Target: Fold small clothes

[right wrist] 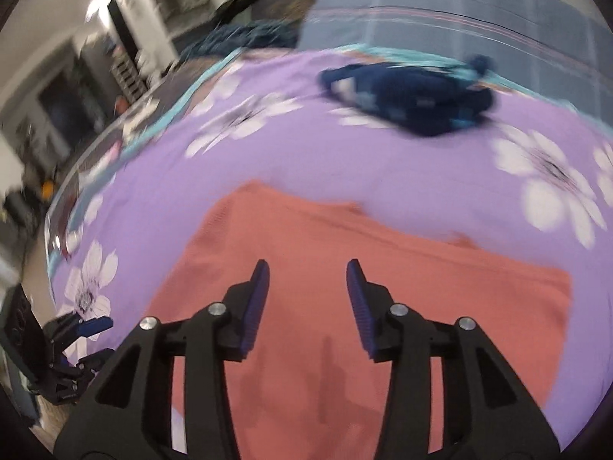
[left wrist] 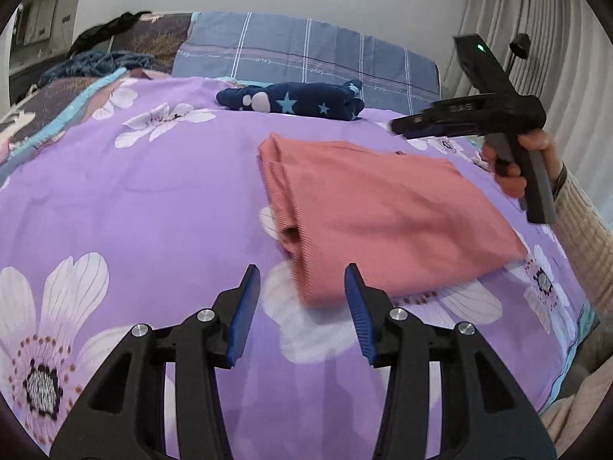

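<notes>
Left wrist view: folded pink garment (left wrist: 387,211) on purple floral bed (left wrist: 153,211), just beyond left hand-held gripper (left wrist: 302,291), jaws spread, empty. Right hand-held gripper (right wrist: 308,287) spread, empty, above garment.

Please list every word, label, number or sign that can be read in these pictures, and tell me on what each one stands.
"love": small cursive word, repeated along the stripes of the blue plaid bedding at the head of the bed.
Light embossed marking on the body of the right gripper as the left wrist view shows it: too blurred to read.
Pink garment, navy star-print garment, purple flowered sheet: no text visible.
Right wrist view: motion-blurred, nothing readable.
</notes>
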Available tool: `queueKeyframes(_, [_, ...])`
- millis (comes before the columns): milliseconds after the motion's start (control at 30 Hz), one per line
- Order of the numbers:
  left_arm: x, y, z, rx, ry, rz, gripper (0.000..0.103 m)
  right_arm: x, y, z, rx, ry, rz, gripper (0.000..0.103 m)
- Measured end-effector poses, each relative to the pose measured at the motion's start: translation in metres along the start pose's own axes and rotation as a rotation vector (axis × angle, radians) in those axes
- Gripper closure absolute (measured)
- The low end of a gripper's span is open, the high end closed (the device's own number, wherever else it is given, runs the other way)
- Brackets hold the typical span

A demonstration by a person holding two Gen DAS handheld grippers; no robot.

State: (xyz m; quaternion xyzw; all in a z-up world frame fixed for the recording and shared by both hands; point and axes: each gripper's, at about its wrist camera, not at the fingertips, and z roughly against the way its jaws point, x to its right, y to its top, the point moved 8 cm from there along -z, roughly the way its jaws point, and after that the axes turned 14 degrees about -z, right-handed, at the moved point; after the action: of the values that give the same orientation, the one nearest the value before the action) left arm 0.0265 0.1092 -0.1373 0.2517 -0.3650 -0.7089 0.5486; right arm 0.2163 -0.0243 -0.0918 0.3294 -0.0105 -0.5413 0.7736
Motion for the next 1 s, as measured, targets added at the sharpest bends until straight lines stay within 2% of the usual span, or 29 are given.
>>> queueKeyframes(100, [-0.014, 0.000, -0.009, -0.009, -0.053, 0.054, 0.058, -0.041, 0.000, -0.037, -0.063, -0.019, 0.045, 0.057])
queueKeyframes(200, [-0.009, 0.002, -0.019, -0.015, -0.124, 0.036, 0.058, -0.067, 0.002, -0.069, -0.091, -0.071, 0.062, 0.054])
queueKeyframes(333, [0.002, 0.000, -0.038, -0.071, -0.167, 0.016, 0.058, -0.077, 0.013, -0.097, -0.088, -0.140, 0.065, 0.054])
queueKeyframes(433, [0.011, -0.006, -0.046, -0.108, -0.179, -0.001, 0.058, -0.080, 0.020, -0.108, -0.083, -0.153, 0.047, 0.054])
queueKeyframes(567, [0.013, -0.007, -0.049, -0.108, -0.186, -0.005, 0.057, -0.086, 0.027, -0.118, -0.080, -0.157, 0.030, 0.054])
queueKeyframes(700, [0.010, -0.009, -0.048, -0.086, -0.228, 0.040, 0.057, -0.091, 0.031, -0.123, -0.068, -0.209, 0.071, 0.054])
queueKeyframes(767, [0.006, -0.011, -0.046, -0.070, -0.262, 0.079, 0.057, -0.089, 0.034, -0.122, -0.062, -0.219, 0.067, 0.059])
queueKeyframes(833, [0.000, -0.013, -0.045, -0.051, -0.307, 0.137, 0.057, -0.088, 0.038, -0.118, -0.058, -0.217, 0.054, 0.067])
queueKeyframes(867, [-0.002, -0.013, -0.044, -0.045, -0.323, 0.154, 0.057, -0.086, 0.041, -0.115, -0.055, -0.215, 0.049, 0.075])
queueKeyframes(933, [-0.006, -0.014, -0.044, -0.032, -0.353, 0.186, 0.057, -0.085, 0.044, -0.110, -0.055, -0.214, 0.051, 0.081])
queueKeyframes(1000, [-0.005, -0.014, -0.043, -0.028, -0.360, 0.192, 0.057, -0.084, 0.045, -0.106, -0.052, -0.224, 0.069, 0.082])
